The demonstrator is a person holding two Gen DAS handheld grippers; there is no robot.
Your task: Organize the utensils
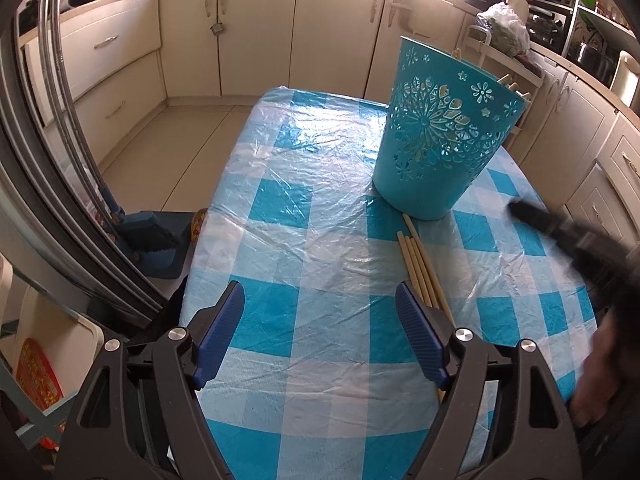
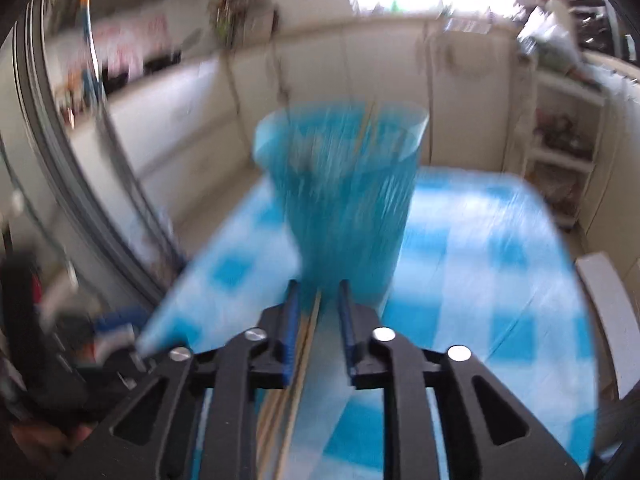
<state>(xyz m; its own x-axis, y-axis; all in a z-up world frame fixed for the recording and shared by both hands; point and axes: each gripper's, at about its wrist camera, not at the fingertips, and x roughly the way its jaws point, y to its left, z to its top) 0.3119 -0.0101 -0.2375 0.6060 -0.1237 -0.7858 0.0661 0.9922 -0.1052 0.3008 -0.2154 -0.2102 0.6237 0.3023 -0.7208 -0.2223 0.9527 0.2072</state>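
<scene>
A: Left wrist view?
B: Left gripper (image 1: 320, 332) jaws apart, empty. Chopsticks (image 1: 420, 264) lie on the desk (image 1: 280, 220), centre right, touching the teal holder (image 1: 436, 136).
A: Right wrist view?
B: Blurred. Right gripper (image 2: 318, 316) jaws narrowly apart; chopsticks (image 2: 308, 336) lie between, ungripped.

The holder (image 1: 436, 136) is teal with cut-out flower patterns. The tablecloth (image 1: 304, 216) is checked in blue and white under clear plastic. The chopsticks (image 1: 420, 268) are pale tan.
</scene>
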